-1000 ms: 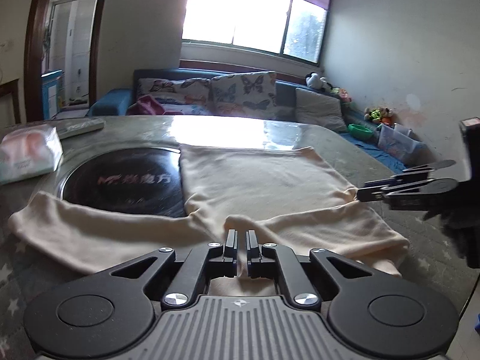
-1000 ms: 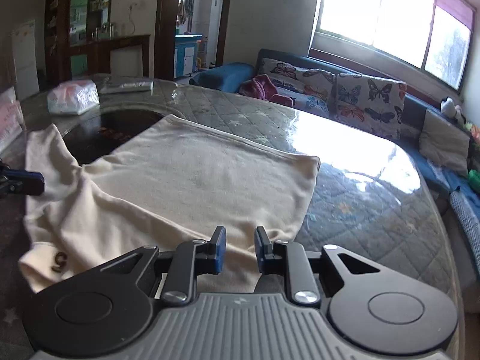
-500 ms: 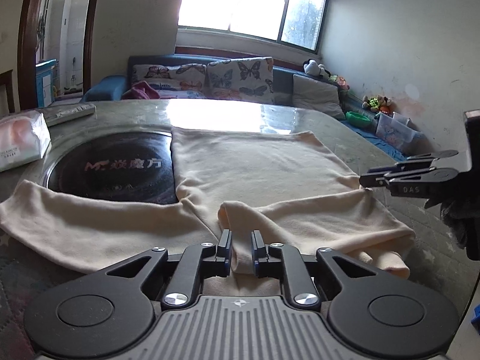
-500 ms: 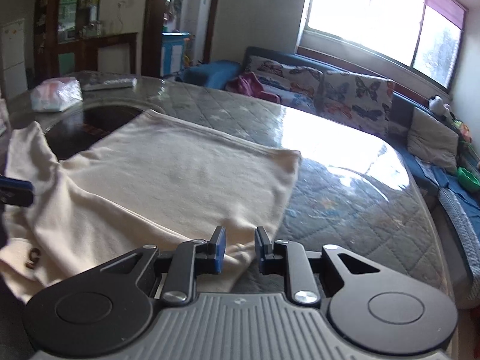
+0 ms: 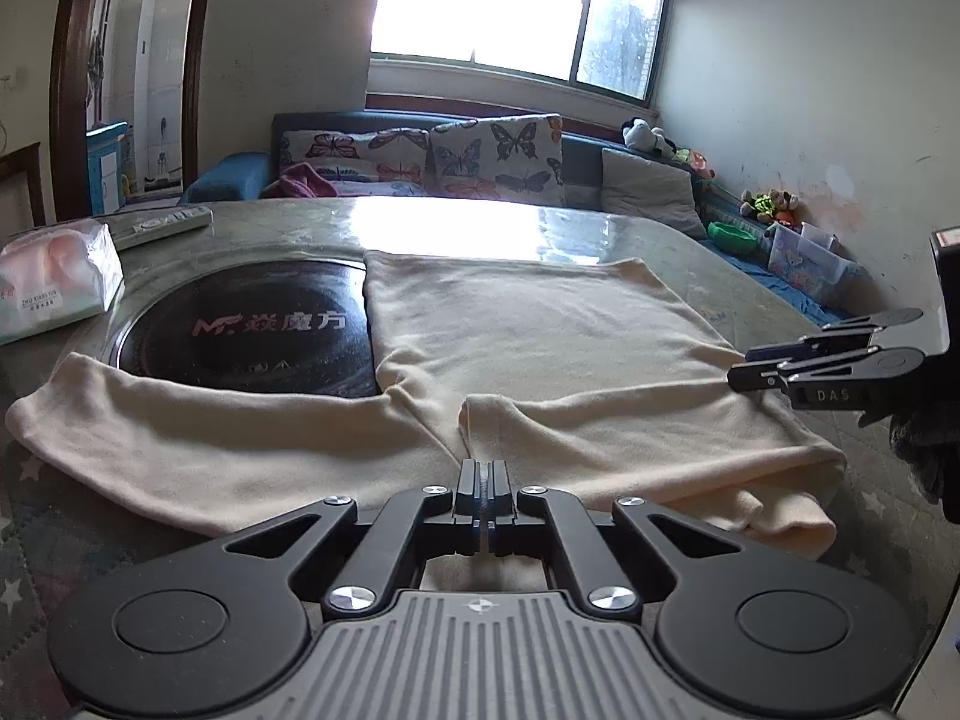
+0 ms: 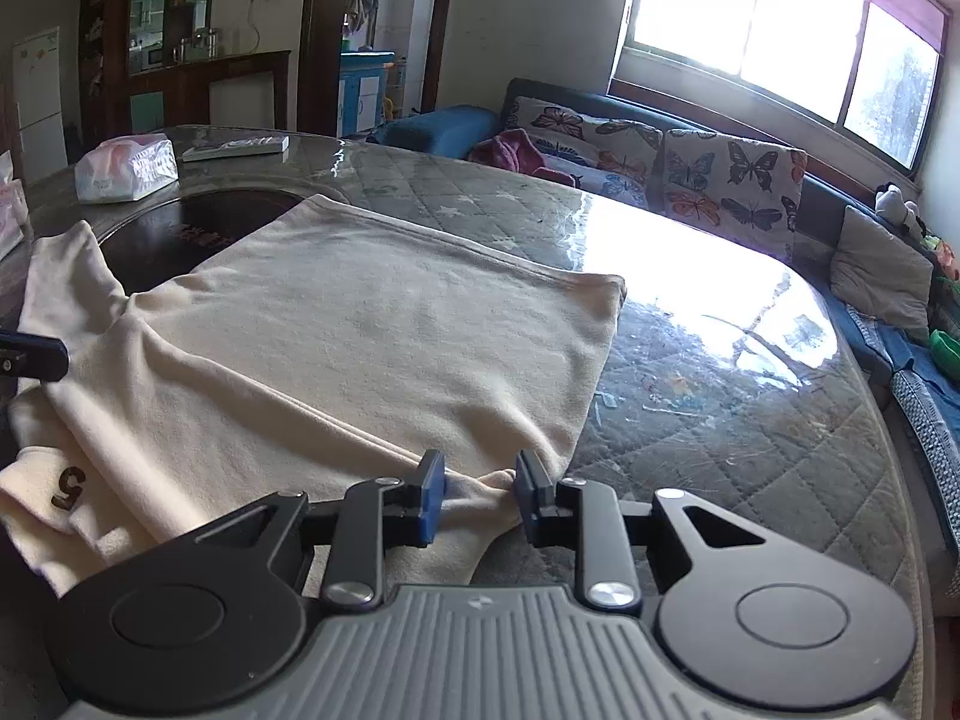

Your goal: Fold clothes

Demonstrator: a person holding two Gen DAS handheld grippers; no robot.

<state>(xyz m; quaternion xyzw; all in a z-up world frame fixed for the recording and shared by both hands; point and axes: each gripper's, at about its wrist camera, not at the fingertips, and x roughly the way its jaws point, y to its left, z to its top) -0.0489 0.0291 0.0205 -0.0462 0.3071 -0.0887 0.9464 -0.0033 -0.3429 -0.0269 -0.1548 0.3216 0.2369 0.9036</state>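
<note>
**Sleeve fold under way: L clamped, R spread over the cuff end**

Cream long-sleeve top (image 5: 528, 330) lies flat on the quilted, glass-covered table (image 6: 720, 372), body pointing away toward the sofa, part of it over the dark round hob plate (image 5: 240, 324). One sleeve (image 5: 150, 420) stretches out to the left side; the other sleeve (image 5: 660, 438) is already brought across the near edge, w/ its cuff end (image 5: 780, 516) doubled under.

Left gripper (image 5: 482, 483): jaws pressed together right at the near edge of the cloth. Looks like a thin pinch of fabric, but can't tell for sure whether any is caught btwn them.

Right gripper (image 6: 477, 483): jaws spread, bunched fabric sitting btwn them, not yet nipped.

Step, as I read it: gathering the near edge/sleeve before folding it onto the body. Next move prob. needs R to close on that bunch, then both lift and carry fwd together, keeping the edge taut so the layer lands w/o wrinkles.

Containers: tissue pack (image 6: 127, 171) near the far left of the table, soft wrap, tissues inside. Clear storage bin (image 5: 807, 264) on the floor by the wall; contents too small to tell. Green bowl (image 5: 732, 237) beside it, contents not visible.
</note>
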